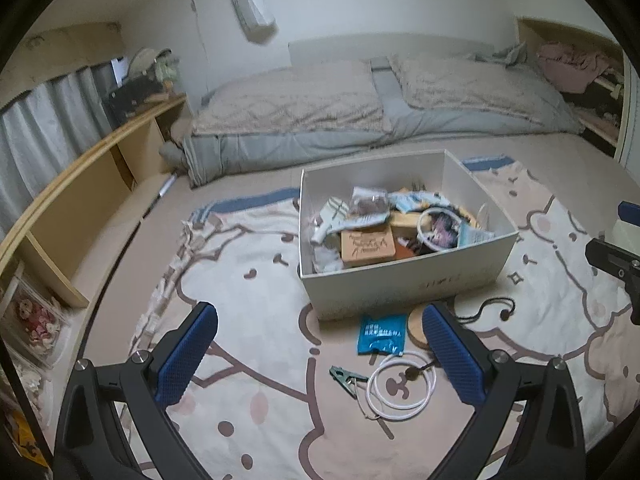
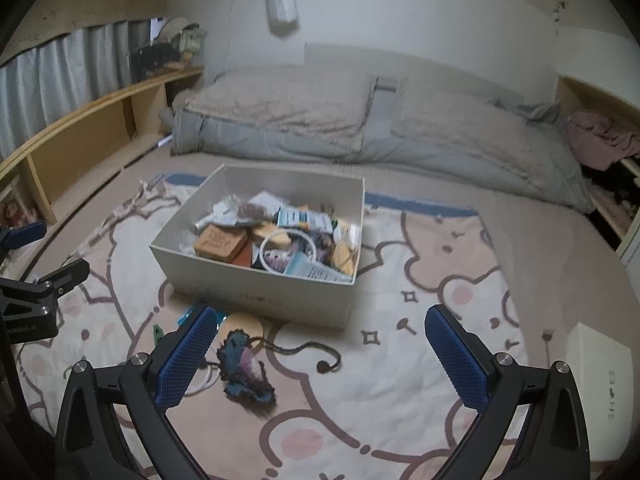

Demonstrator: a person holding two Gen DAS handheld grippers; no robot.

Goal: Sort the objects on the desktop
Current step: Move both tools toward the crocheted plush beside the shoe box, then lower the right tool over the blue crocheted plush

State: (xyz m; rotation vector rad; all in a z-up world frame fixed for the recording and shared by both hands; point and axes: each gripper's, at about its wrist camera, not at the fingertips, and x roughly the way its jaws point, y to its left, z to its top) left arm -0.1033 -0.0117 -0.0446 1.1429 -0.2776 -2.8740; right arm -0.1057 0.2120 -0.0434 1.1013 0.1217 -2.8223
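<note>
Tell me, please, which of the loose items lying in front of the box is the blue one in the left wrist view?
It is the flat blue packet with white print, lying against the box front. The coiled cable is white, the small clip green.

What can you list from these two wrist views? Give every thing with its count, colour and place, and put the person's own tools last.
box: one, white, open, middle of the blanket, full of mixed items
blue packet: one, blue, on the blanket just in front of the box
cable coil: one, white, on the blanket nearer than the packet
clip: one, green, left of the coil
fabric ornament: one, dark blue and pink, with a black cord, in front of the box
round disc: one, tan, by the box front
small white box: one, right edge of the blanket
blanket: one, cream with pink cartoon print
left claw: one, black with blue pads, open
right claw: one, black with blue pads, open
</note>
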